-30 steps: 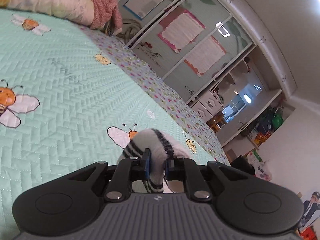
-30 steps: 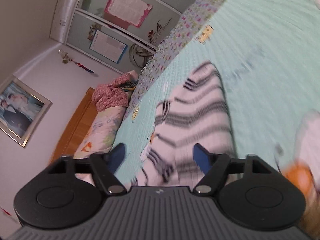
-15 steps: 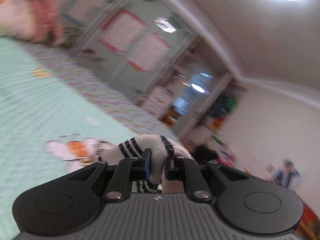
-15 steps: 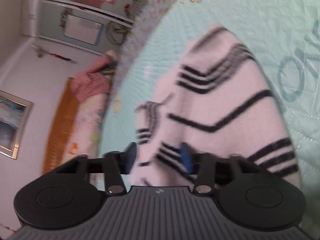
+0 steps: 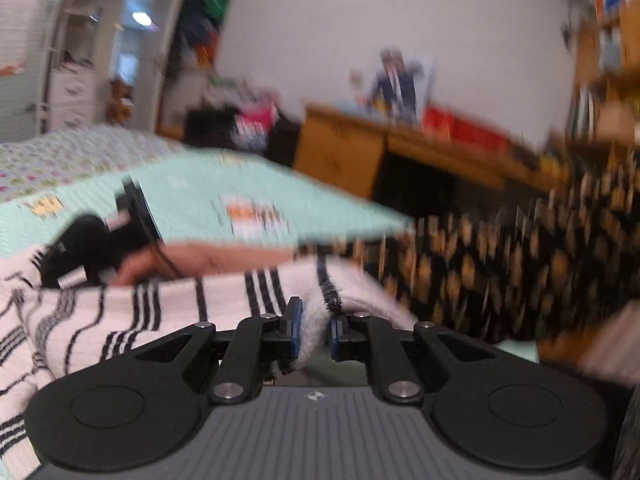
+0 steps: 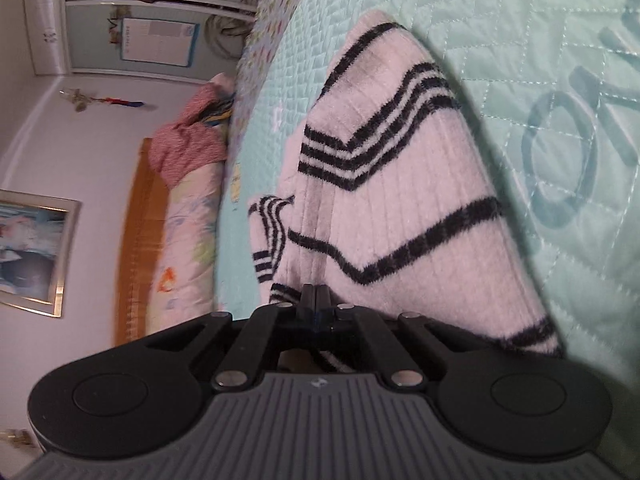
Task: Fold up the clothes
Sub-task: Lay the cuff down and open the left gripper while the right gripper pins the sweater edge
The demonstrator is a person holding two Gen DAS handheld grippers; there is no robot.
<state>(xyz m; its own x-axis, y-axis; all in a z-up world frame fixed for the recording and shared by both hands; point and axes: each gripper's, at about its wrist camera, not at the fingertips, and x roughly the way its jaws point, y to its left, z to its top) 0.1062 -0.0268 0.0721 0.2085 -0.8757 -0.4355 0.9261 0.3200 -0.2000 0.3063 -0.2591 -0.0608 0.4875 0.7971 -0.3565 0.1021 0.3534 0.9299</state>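
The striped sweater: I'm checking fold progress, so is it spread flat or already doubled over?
Partly folded. In the right wrist view the striped sweater lies doubled on the quilt, its stripes meeting in V shapes along a crease.

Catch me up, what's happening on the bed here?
A person is folding a white sweater with black stripes on a mint quilted bedspread, with a handheld claw in each hand. The left claw is clamped on a bunched edge of the sweater. The right claw is shut at the sweater's near edge; whether fabric is pinched there can't be seen. In the left view, the person's other hand reaches over the sweater.
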